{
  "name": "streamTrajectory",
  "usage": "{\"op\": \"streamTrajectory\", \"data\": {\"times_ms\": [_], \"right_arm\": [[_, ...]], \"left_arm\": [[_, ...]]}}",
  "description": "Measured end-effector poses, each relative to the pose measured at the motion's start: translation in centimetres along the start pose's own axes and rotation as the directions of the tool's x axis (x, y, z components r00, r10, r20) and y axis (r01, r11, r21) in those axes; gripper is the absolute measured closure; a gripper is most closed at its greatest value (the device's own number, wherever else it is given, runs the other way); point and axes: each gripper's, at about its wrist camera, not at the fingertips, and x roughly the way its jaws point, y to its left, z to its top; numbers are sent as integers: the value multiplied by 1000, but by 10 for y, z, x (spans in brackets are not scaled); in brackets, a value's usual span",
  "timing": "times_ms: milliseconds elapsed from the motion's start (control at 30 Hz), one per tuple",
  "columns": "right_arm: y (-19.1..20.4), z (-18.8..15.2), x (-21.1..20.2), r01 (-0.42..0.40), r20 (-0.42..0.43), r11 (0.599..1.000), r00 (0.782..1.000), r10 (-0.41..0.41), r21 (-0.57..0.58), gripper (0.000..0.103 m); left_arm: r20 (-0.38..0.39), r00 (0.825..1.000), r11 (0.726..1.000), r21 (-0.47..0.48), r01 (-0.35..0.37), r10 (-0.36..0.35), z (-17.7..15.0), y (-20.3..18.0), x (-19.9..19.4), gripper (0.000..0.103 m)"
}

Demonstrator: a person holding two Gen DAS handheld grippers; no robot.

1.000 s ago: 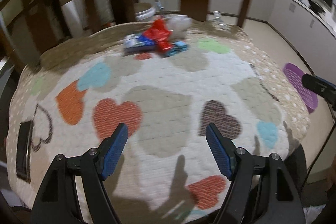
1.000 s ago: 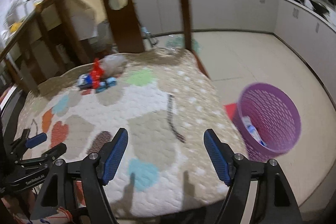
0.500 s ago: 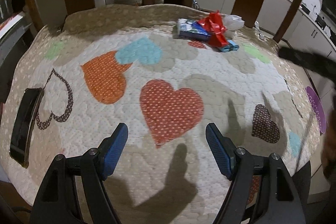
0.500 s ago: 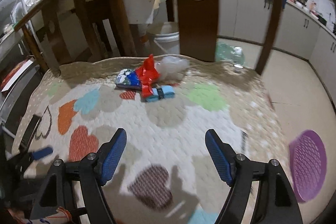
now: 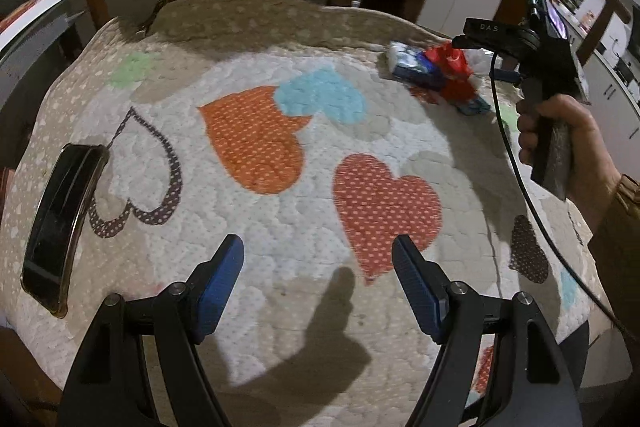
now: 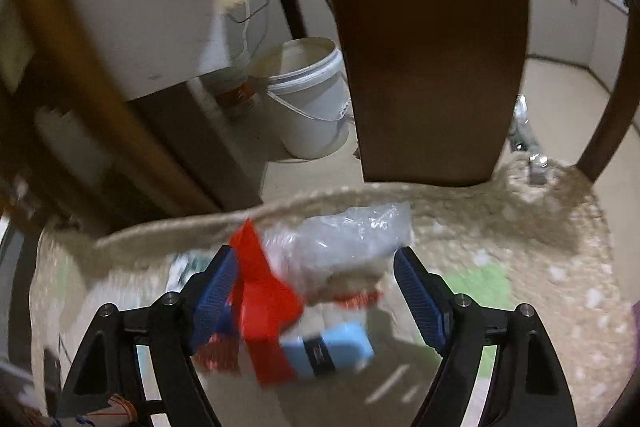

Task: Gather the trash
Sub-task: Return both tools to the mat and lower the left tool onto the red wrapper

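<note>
The trash pile (image 6: 304,291) lies at the far right of the round tabletop (image 5: 280,227), close against the far rim: a red wrapper (image 6: 260,303) on top, a crumpled clear plastic bag (image 6: 344,239) behind it, a light blue packet with a dark band (image 6: 328,347) on the near side, and a blue-and-white wrapper (image 5: 412,67) to the left. The print on these wrappers is too blurred for me to read.

My right hand-held gripper (image 6: 312,291) hangs just over the pile, tilted down at it, its jaws opening wide so the blue pads straddle the red wrapper and the bag. The red wrapper looks just beside the left pad, but nothing is pinched yet; I judge the wide spread is there to take in the loose heap in one bite.

My left hand-held gripper (image 5: 316,279) hovers over the near part of the quilted heart-print cover, jaws moderately wide and empty, well apart from the trash, I think to stay out of the way. From its view I see my right hand (image 5: 560,143) on the other tool's grip, whose body bears the letters "DAS".

A dark phone (image 5: 60,219) lies at the tabletop's left edge. Beyond the far rim, a wooden chair back (image 6: 424,47) and a white bucket (image 6: 308,99) stand on the floor.
</note>
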Motion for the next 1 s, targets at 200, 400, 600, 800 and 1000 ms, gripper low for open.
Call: {"op": "streamTrajectory", "data": {"times_ms": [200,400,600,800,1000], "right_arm": [[3,-8,28,-212,-163,975,962,220,65,70],[14,-65,5,-480,-387,873,792,473,85,85],[1,-112,-46,-364,-378,920,880,288,-147,38],[-4,-91,-68,-307,-256,933,932,256,-187,26],[-7,-68,-54,-221,-173,959,966,191,-178,24]], "left_arm": [[-12,1000,999,-46,8,-9,6,10,4,28],[-7,999,998,-53,32,-33,19,11,2,28],[13,998,998,-10,66,-65,54,2,6,28],[29,990,988,-69,139,-137,76,-5,16,24],[-36,979,979,-43,201,-203,99,-30,58,21]]}}
